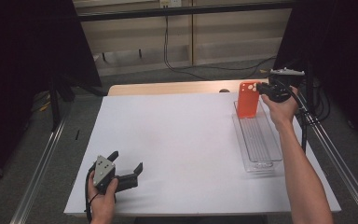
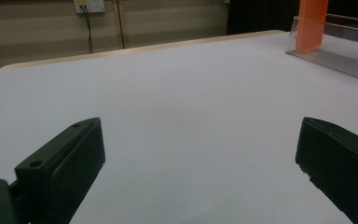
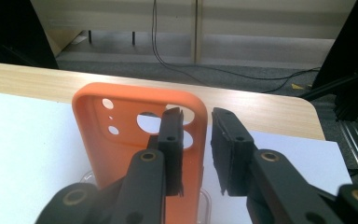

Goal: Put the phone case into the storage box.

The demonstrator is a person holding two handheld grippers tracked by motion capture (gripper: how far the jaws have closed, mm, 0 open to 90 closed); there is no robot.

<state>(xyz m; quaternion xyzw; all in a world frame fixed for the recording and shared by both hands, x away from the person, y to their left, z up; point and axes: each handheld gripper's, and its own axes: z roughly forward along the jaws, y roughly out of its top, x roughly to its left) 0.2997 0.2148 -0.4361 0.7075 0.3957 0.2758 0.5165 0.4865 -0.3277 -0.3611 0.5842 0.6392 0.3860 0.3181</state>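
The orange phone case stands upright in the clear tray at the tabletop's far right corner. The right gripper straddles its edge, jaws slightly parted, gap visible. The left gripper rests wide open and empty near the front left corner.

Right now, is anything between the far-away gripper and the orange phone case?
Nothing visible: bare white table lies between the open left gripper and the upright orange rubbery phone case, which stands in the clear plastic tray.

Lower end of the orange phone case hidden behind the right tongs; case top cut off by the left gripper view's edge.
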